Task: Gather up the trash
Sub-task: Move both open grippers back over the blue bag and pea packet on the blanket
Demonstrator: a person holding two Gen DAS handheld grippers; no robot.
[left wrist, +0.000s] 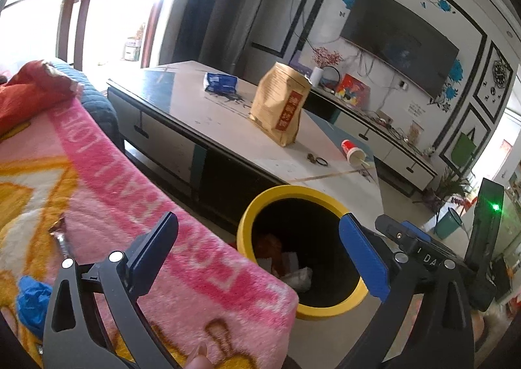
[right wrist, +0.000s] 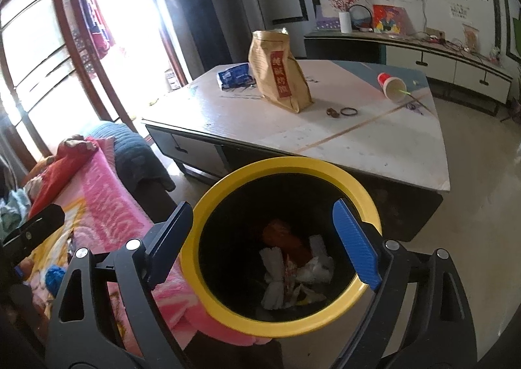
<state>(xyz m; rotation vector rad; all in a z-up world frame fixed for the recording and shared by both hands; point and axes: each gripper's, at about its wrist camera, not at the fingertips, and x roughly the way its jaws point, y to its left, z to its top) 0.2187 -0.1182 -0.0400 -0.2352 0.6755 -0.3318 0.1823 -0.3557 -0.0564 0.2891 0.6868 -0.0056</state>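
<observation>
— Yellow plastic rim, black inside: that round waste bin [right wrist: 280, 245] sits on the floor right under the right gripper [right wrist: 263, 242], whose jaws are spread wide with nothing between them. White crumpled paper [right wrist: 273, 271] and an orange wrapper [right wrist: 283, 235] lie at the bottom.

— And the left gripper [left wrist: 257, 255]?

— Also wide open and empty, hanging over the edge of the pink fleece blanket [left wrist: 136, 180], just beside the bin. There's a crumpled blue scrap [left wrist: 31, 300] on the blanket near it, and a small foil wrapper [left wrist: 62, 235].

— So what's the sensible next pick?

— I'd guess those blanket scraps, being nearest. Come down gently, pinch the scrap only, not the fleece, then lift clear before swinging over the bin mouth.

— Farther out?

— On the white coffee table [right wrist: 374, 147] stands a tall brown paper bag with a red label [right wrist: 280, 73], upright, a flat blue packet [right wrist: 234, 74] behind it, and a red paper cup [right wrist: 392, 84] tipped on its side, well apart. The bag looks light; grip its top edge.
</observation>
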